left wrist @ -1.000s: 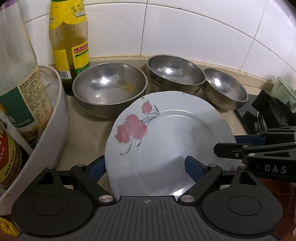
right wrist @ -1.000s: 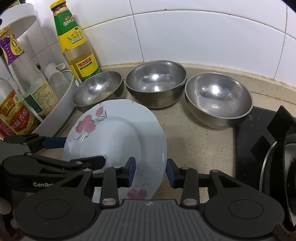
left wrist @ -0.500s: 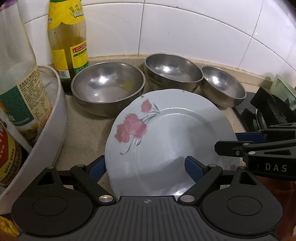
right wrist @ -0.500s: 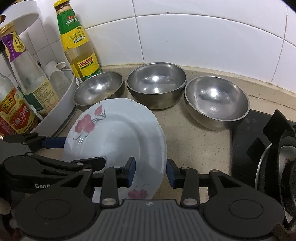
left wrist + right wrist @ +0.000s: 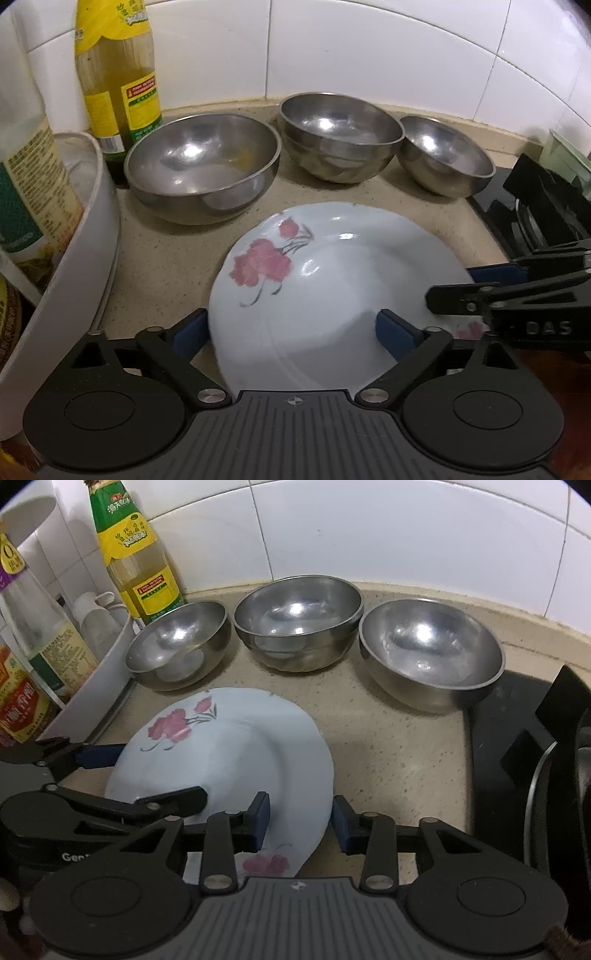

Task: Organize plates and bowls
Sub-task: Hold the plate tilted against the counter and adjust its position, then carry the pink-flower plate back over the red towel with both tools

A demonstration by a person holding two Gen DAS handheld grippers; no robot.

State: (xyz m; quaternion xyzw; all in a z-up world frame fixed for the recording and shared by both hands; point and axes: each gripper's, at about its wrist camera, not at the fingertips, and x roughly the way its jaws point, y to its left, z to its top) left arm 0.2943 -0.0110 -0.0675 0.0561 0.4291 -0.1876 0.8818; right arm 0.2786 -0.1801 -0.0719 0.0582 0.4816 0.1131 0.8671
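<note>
Plate (image 5: 236, 760) sitting lower centre of frame, rim between gaping right tongs (image 5: 300, 822); left tongs (image 5: 291, 330) spread, straddling near edge; bowls (image 5: 297, 622) lining upper frame, beyond on desk (image 5: 399, 746)

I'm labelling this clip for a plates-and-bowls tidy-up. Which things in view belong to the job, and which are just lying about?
Belongs to the job:
floral plate
left steel bowl
middle steel bowl
right steel bowl
left gripper
right gripper

Just lying about:
yellow-label bottle
white caddy of bottles
gas hob
</note>
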